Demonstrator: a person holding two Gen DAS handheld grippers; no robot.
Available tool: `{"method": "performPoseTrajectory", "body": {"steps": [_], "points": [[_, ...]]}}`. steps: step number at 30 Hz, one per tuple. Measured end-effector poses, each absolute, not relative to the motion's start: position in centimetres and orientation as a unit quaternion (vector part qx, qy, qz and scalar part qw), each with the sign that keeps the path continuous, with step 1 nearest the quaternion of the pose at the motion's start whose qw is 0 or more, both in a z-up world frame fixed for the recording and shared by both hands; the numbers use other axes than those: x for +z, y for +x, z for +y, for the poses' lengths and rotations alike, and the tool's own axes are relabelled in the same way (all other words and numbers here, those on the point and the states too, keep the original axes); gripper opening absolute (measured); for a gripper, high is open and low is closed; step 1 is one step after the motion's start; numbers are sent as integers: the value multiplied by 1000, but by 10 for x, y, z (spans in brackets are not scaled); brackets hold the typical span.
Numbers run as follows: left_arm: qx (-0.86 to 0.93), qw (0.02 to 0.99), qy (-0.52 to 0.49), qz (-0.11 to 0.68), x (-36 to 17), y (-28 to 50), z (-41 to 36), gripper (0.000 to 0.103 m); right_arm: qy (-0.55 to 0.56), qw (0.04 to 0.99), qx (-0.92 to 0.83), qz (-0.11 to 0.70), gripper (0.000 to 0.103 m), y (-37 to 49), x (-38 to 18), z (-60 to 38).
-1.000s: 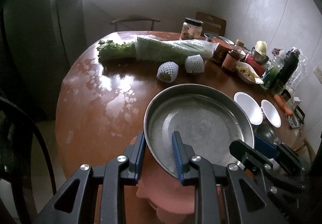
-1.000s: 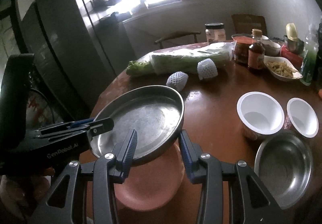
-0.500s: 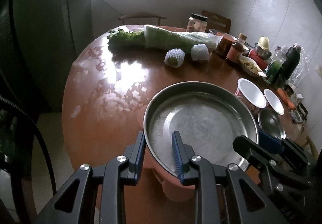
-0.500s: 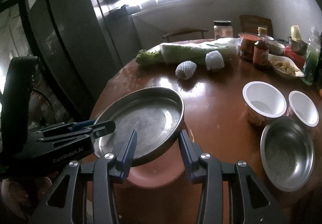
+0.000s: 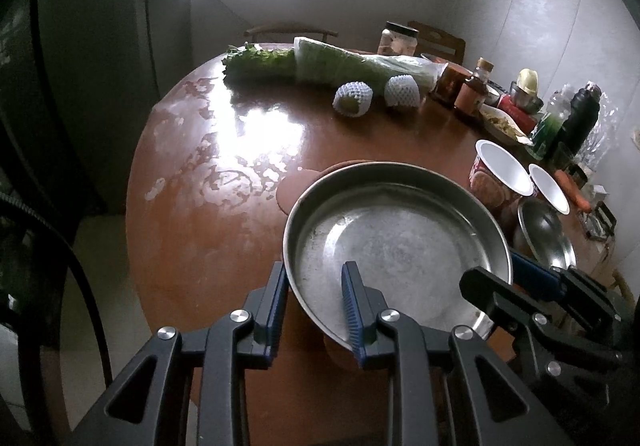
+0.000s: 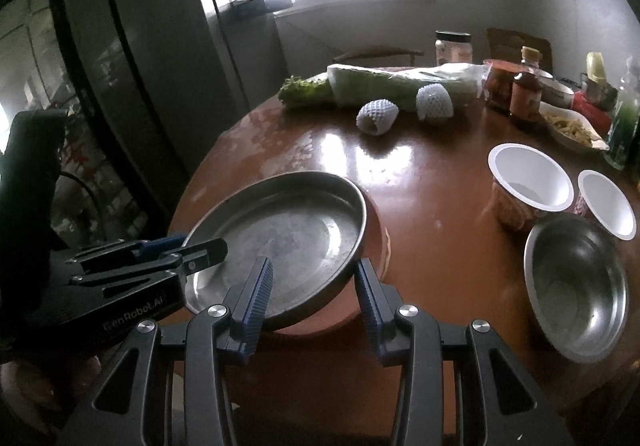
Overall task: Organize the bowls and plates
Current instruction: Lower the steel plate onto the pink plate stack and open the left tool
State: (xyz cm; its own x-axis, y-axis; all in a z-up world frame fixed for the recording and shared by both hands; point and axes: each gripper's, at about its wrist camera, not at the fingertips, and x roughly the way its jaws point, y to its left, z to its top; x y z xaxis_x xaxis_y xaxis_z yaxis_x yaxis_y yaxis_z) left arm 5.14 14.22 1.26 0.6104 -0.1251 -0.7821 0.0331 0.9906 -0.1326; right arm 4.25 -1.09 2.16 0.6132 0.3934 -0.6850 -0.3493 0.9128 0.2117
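A round steel plate (image 5: 396,242) rests on a red-brown plate (image 6: 376,238) near the table's front edge. My left gripper (image 5: 316,302) straddles the steel plate's near rim, one finger inside and one outside; whether it grips the rim I cannot tell. It shows from the side in the right wrist view (image 6: 200,254). My right gripper (image 6: 314,300) straddles the steel plate's near right rim with a wide gap and looks open. It also shows in the left wrist view (image 5: 516,278). A steel bowl (image 6: 576,286) and two white cups (image 6: 528,177) (image 6: 608,201) stand to the right.
The round brown table (image 5: 224,185) carries greens and a bagged cabbage (image 5: 360,63), two net-wrapped fruits (image 5: 354,97), jars, bottles and a food dish (image 6: 572,127) at the back right. A chair frame (image 5: 52,286) stands at the left. The table's front edge is close below both grippers.
Both grippers and the steel plate have dropped toward the table. The steel plate now covers most of the red-brown plate below it. Finger spacing is unchanged.
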Motion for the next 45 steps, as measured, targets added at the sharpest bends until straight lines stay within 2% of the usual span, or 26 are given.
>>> {"method": "performPoseTrajectory", "body": {"steps": [45], "points": [[-29,896,-70,438,-11,73,139,27,5,902,198,384,44,61,-7,-6]]}}
